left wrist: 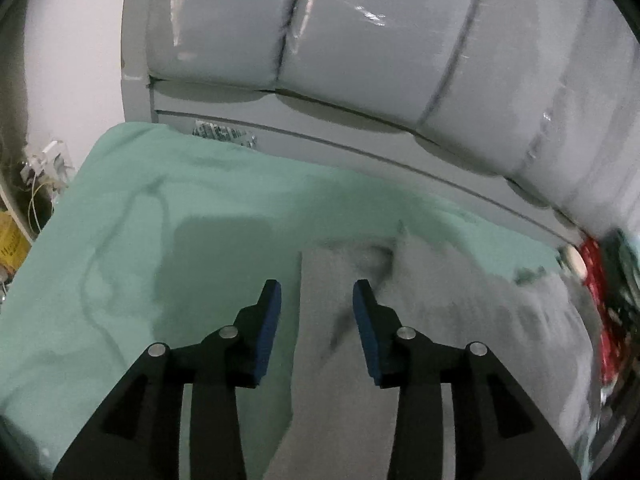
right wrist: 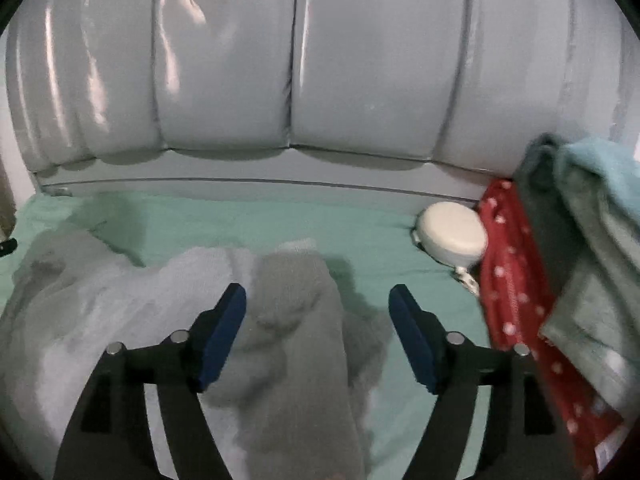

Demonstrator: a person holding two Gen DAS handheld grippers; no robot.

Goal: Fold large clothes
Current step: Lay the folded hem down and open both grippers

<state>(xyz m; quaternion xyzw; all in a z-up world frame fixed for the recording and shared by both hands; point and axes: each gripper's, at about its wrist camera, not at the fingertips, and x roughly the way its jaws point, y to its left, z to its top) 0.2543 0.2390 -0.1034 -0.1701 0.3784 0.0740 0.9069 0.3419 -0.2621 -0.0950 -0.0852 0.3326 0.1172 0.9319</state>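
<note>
While the grey garment (right wrist: 288,320) lay rumpled on the mint-green bed sheet (left wrist: 120,240), both grippers hung above it with jaws spread and nothing between them. Seen from the left wrist, the left gripper (left wrist: 317,300) hovered over the garment's straight left edge (left wrist: 301,320), where grey cloth met sheet. The fabric looked soft and knitted, bunched in thick folds rather than flat. From the right wrist, the right gripper (right wrist: 318,304) straddled a raised fold. Further right sat a white round case (right wrist: 452,236), then red dotted fabric (right wrist: 512,280) and stacked towels (right wrist: 588,240).
</note>
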